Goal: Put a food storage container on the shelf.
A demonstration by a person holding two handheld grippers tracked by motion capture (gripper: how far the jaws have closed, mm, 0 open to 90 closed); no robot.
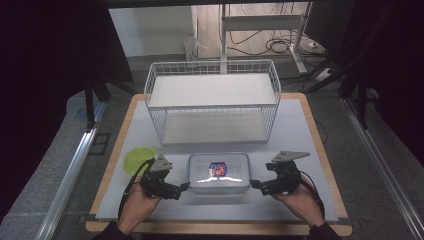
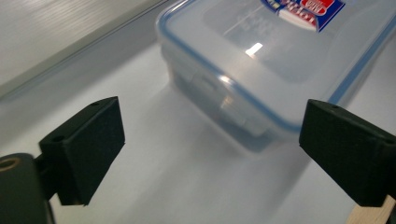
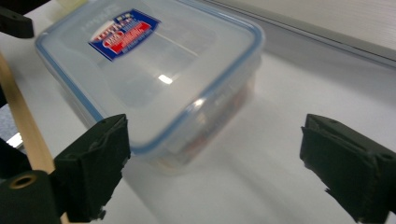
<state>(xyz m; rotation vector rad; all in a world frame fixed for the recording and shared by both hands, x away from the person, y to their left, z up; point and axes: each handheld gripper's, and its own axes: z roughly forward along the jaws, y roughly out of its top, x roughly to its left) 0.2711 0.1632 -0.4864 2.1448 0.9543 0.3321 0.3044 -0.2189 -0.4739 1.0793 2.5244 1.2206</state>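
Observation:
A clear plastic food box (image 1: pixel 219 173) with a blue-rimmed lid and a red and blue label sits near the table's front edge. My left gripper (image 1: pixel 183 188) is just left of the box, jaws wide open and pointing at its left end. My right gripper (image 1: pixel 254 184) is just right of it, also open, pointing at the right end. In the left gripper view the box (image 2: pixel 261 60) lies ahead of the gripper (image 2: pixel 215 144), untouched. In the right gripper view the box (image 3: pixel 154 70) lies ahead and left of the gripper (image 3: pixel 215 158), one finger (image 3: pixel 98 158) near its corner.
A white wire basket shelf (image 1: pixel 212 100) stands at the middle back of the grey table mat (image 1: pixel 300 130). A lime green lid or dish (image 1: pixel 137 159) lies at the left, behind my left gripper. Dark floor and cables surround the table.

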